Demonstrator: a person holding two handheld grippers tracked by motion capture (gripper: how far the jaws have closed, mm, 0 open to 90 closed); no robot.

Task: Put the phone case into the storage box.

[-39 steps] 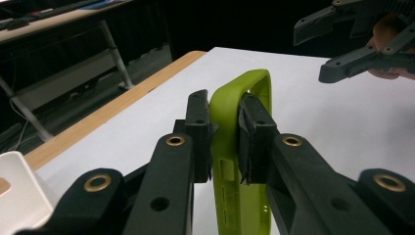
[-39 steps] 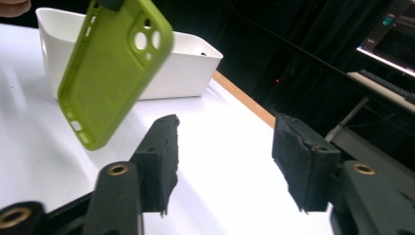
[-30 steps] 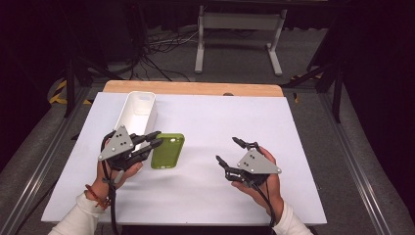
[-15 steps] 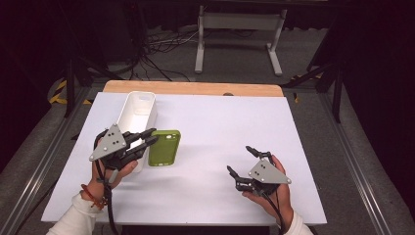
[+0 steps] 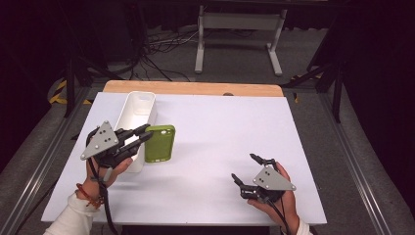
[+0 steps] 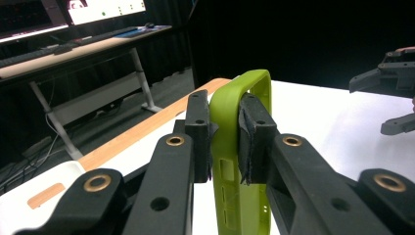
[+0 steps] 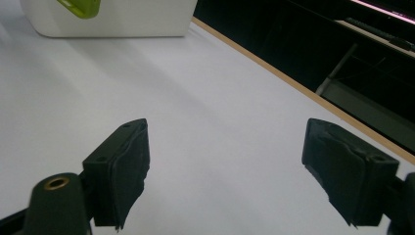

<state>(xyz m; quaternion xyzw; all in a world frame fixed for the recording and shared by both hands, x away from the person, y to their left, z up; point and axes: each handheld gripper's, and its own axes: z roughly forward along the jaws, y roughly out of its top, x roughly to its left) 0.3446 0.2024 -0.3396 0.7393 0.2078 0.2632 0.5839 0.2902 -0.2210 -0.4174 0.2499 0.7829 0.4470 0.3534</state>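
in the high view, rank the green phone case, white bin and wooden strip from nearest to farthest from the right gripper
1. green phone case: to the left of the right gripper, clamped in the left gripper.
2. white bin: just beyond the case, far left.
3. wooden strip: along the table's far edge.

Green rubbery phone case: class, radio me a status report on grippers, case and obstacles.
Left gripper shut on green rubbery phone case, lifted beside white plastic bin. Right gripper open, jaws just widened, nothing between. White table clear ahead.
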